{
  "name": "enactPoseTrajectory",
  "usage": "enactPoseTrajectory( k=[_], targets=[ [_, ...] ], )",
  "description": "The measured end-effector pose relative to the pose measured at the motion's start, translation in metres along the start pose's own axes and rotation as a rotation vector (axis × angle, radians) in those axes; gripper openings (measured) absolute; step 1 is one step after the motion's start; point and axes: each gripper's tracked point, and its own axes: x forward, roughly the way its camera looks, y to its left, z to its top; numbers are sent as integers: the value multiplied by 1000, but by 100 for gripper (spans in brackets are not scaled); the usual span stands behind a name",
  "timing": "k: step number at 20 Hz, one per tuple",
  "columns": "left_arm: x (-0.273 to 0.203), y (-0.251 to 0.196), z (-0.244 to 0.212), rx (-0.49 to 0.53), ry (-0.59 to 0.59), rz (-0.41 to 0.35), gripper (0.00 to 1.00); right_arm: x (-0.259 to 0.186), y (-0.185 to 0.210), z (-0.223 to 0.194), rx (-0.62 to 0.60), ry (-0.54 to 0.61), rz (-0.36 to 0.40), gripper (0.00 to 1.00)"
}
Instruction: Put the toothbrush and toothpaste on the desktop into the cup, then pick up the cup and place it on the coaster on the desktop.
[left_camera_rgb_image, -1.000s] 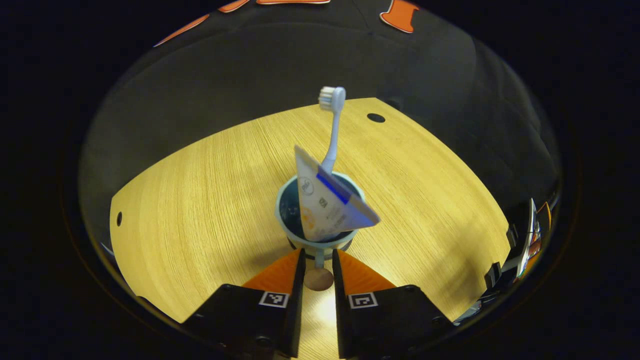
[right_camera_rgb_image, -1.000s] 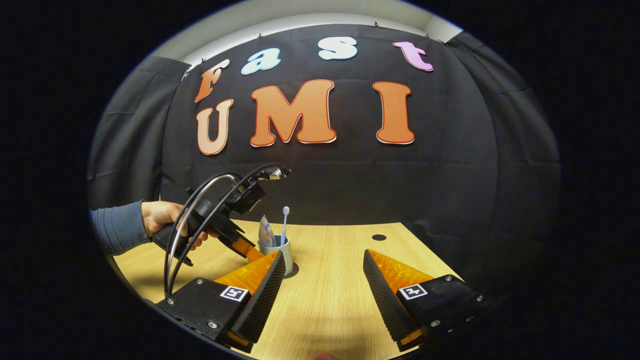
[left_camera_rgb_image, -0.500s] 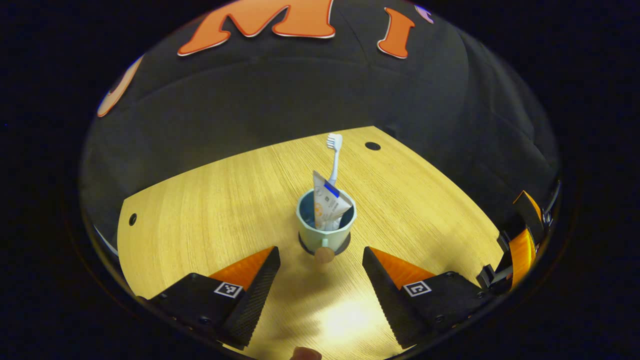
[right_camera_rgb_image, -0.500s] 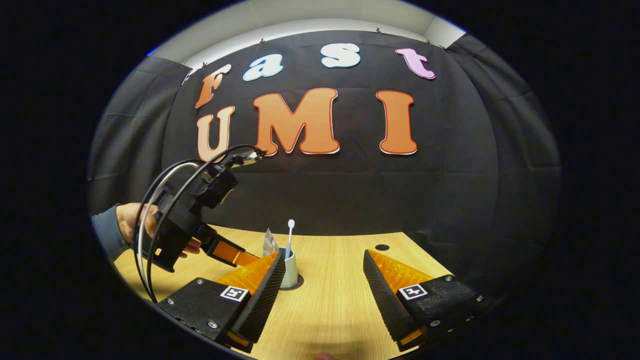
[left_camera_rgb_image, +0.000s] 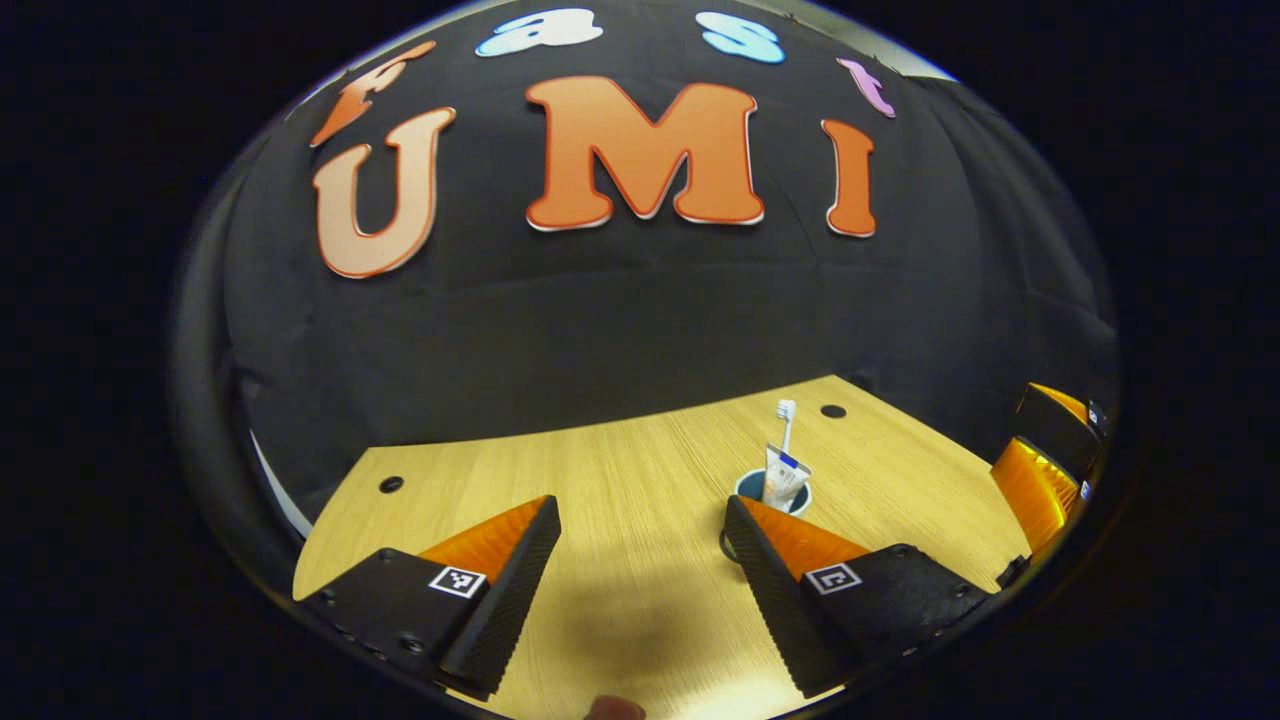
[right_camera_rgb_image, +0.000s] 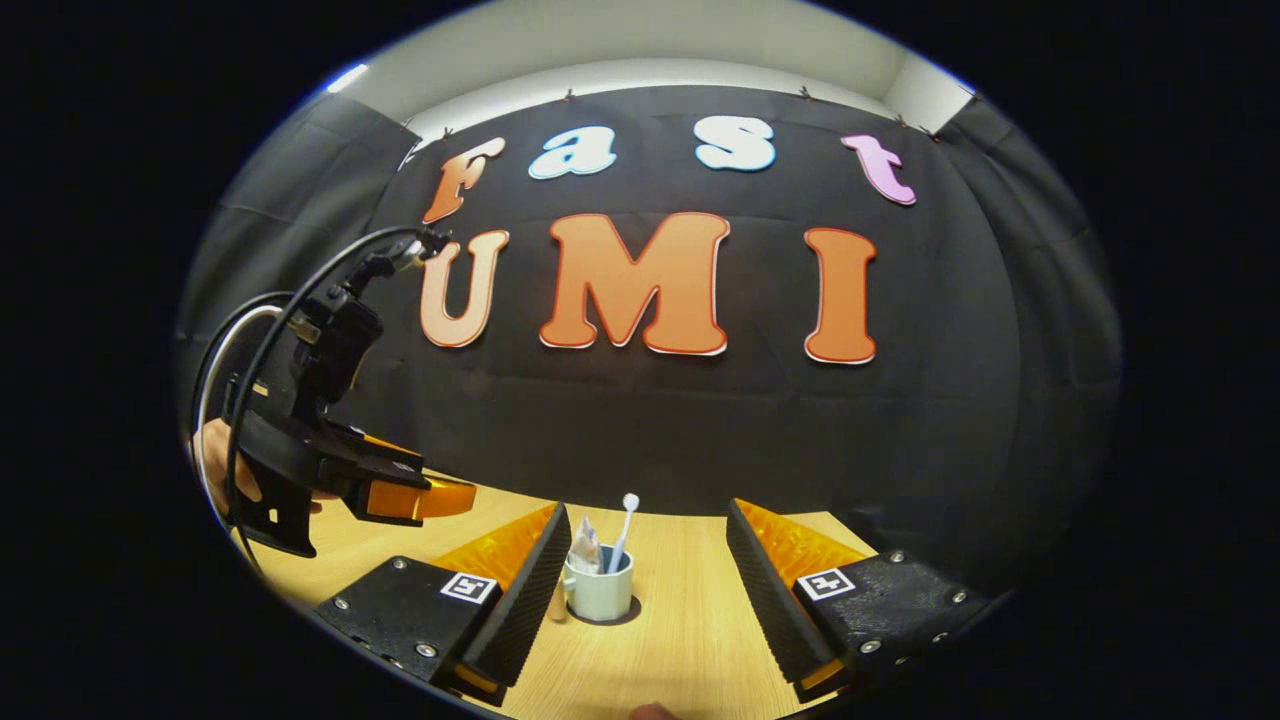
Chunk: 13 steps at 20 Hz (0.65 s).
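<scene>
Now the counter (right_camera_rgb_image: 680, 620) lies broad under both cameras, with the booth wall taking up far more of each view than a second ago, because both of our grippers have drawn back and lifted away from the work. Our left gripper (left_camera_rgb_image: 640, 560), which one second ago had its fingers nearly closed at the cup's small handle, let go half a second ago and has since pulled well back and swung left; its fingers now stand wide apart and hold nothing, and the cup (left_camera_rgb_image: 772, 492) sits off behind its right finger. In the right gripper view that same left gripper (right_camera_rgb_image: 400, 495) hangs well above the counter at the left edge, a hand (right_camera_rgb_image: 215, 465) behind it. Our right gripper (right_camera_rgb_image: 648, 590) also has its fingers spread wide and empty, with the cup (right_camera_rgb_image: 600, 592) standing upright between them but farther off, untouched.

The cup rests on a dark disc, which we take to be the coaster (right_camera_rgb_image: 632, 617). Inside it the toothpaste (right_camera_rgb_image: 585, 553) tube leans at the left and the toothbrush (right_camera_rgb_image: 622, 530) stands bristles up beside it. The little wooden knob of the handle (right_camera_rgb_image: 556, 606) points toward the left.

We judge that the release was the final act: both items are in the cup, the cup is on its coaster, and nothing is left to carry.
</scene>
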Motion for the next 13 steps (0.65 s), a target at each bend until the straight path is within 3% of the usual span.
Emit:
enactPoseTrajectory(
  k=[9, 13],
  targets=[
    [-56, 63, 32, -65, -210, 179, 100, 14, 46, 46, 3, -100, 57, 93],
    [-73, 71, 45, -37, -306, 234, 99, 13, 49, 51, -28, -132, 55, 94]
  ],
)
